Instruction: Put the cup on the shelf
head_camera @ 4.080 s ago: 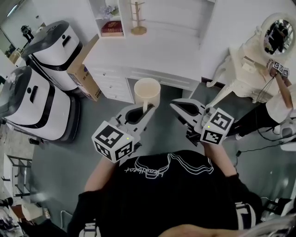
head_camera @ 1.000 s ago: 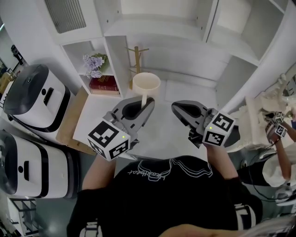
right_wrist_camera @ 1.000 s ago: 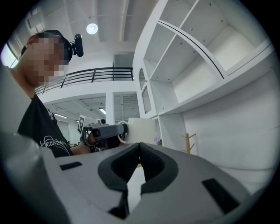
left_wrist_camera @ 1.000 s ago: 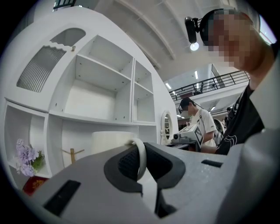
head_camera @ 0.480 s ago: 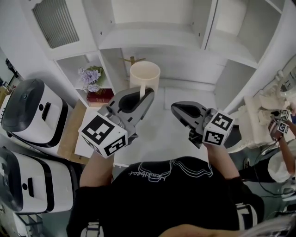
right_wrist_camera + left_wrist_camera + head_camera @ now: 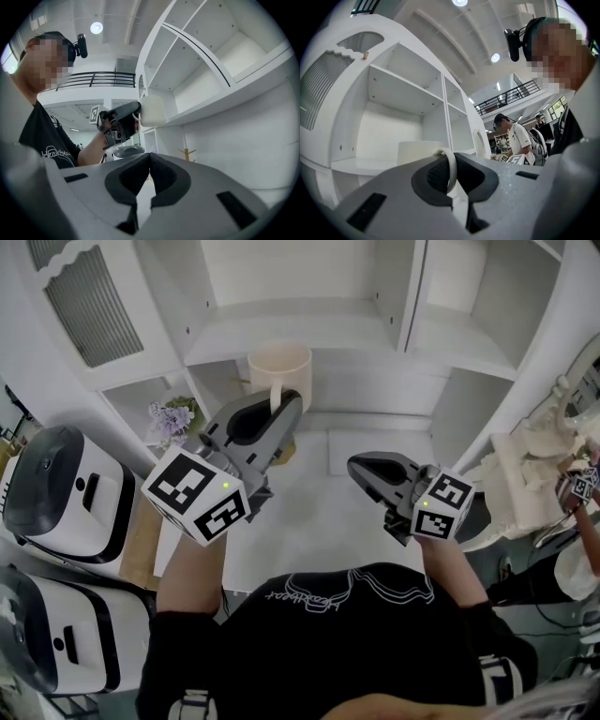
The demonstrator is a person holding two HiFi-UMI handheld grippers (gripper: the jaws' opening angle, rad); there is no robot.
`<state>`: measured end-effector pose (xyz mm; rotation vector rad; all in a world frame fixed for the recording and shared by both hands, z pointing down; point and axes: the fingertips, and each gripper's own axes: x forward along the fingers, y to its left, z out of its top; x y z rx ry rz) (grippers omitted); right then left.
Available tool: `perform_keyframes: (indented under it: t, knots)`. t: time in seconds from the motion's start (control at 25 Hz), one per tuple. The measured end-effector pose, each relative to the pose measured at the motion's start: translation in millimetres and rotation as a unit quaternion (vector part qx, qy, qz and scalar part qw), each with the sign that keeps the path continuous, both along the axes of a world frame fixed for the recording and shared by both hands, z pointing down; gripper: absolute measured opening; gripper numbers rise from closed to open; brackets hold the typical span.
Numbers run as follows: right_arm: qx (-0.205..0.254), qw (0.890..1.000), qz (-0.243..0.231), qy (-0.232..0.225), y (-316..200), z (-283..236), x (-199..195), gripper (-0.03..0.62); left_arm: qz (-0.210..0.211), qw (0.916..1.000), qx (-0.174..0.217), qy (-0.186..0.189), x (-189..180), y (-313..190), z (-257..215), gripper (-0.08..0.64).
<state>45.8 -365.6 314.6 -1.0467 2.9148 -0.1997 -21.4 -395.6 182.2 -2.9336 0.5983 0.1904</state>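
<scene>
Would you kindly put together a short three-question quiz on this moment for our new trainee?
1. True or false: the right claw holds the cup.
2. Which part of the cup does the left claw grip? A) the rim B) the handle C) the base
3. What colour are the flowers that show left of the left claw in the head view?

Key: 1 false, as the right claw is shut on nothing. 2 B. 3 purple.
</scene>
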Motion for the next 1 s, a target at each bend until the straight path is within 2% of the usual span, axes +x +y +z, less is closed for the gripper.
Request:
perform_keyframes:
  t: [0.2, 0.68, 1.0]
  knots:
    - [-0.003, 1.000, 0.017, 0.002, -7, 5, 13, 0.006, 0.005, 0.9998, 0.001, 0.017, 7, -22, -16, 0.014]
    - [-0.014, 0.999, 0.048, 0.002, -14, 14, 36, 0.006, -0.002, 0.9994, 0.021, 0.029, 23, -72, -43, 0.014]
    - [-0.026, 0.998, 0.061, -0.003, -15, 25, 47, 0.006, -0.005, 0.9996, 0.006, 0.027, 41, -100, -40, 0.014]
